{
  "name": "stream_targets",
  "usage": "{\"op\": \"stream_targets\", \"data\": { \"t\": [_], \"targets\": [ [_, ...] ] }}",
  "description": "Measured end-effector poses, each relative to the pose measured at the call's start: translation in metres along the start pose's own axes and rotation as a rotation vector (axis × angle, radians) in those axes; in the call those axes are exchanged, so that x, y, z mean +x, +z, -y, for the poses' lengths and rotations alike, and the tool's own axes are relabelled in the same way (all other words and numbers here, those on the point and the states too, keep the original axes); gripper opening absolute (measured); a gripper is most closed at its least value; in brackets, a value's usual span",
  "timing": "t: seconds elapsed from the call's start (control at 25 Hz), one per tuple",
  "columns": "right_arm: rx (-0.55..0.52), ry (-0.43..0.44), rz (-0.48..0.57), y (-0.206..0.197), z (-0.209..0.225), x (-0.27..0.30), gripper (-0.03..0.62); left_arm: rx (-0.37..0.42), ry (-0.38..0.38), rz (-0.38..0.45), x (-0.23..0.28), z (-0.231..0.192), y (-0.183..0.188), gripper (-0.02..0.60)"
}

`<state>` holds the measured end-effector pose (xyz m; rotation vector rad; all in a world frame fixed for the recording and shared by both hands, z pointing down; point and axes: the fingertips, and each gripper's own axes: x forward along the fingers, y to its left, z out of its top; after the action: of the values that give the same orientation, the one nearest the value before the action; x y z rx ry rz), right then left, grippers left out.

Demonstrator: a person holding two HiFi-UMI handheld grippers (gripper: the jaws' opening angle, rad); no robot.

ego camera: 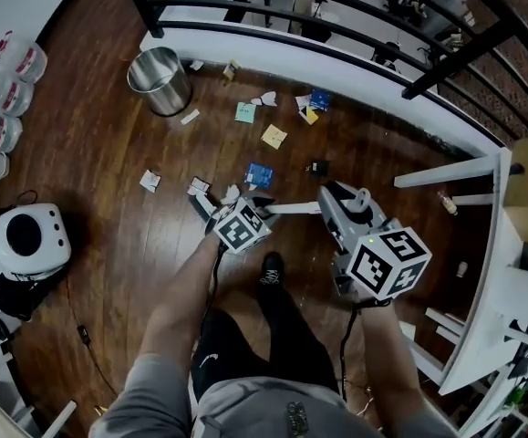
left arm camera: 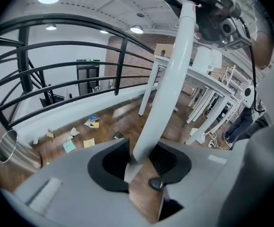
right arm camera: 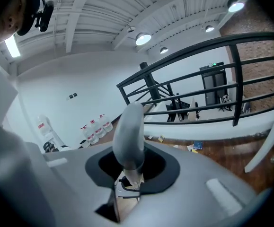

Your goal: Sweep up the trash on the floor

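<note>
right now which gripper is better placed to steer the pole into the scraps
Left. The left gripper holds the pole low, close to the scraps ahead; the right gripper sits further back on the grey grip, so it probably only steadies.

The dark wooden floor (ego camera: 108,144) carries a steel bin (ego camera: 159,80) by its railing edge. Scraps lie scattered beside it: green (ego camera: 245,112), yellow (ego camera: 274,137), blue (ego camera: 259,175), white (ego camera: 150,181). Water bottles (ego camera: 8,89) line the left edge. Further along that edge sit a white rounded appliance (ego camera: 28,239) and a thin cable (ego camera: 86,336).
</note>
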<state>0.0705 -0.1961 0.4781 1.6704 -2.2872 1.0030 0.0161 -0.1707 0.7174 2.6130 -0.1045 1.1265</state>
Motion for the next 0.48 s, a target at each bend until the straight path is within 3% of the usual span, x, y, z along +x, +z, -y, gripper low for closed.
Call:
{"op": "stream_targets", "data": {
  "t": [0.28,0.48],
  "targets": [
    [0.012,-0.051,0.042,0.031,0.062,-0.04,0.061,0.063,-0.048,0.008,0.047,0.016,0.069,0.126],
    [0.025,0.004,0.063,0.05,0.056,-0.046,0.063,0.092,-0.035,-0.022,0.03,0.017,0.081,0.12]
  ]
}}
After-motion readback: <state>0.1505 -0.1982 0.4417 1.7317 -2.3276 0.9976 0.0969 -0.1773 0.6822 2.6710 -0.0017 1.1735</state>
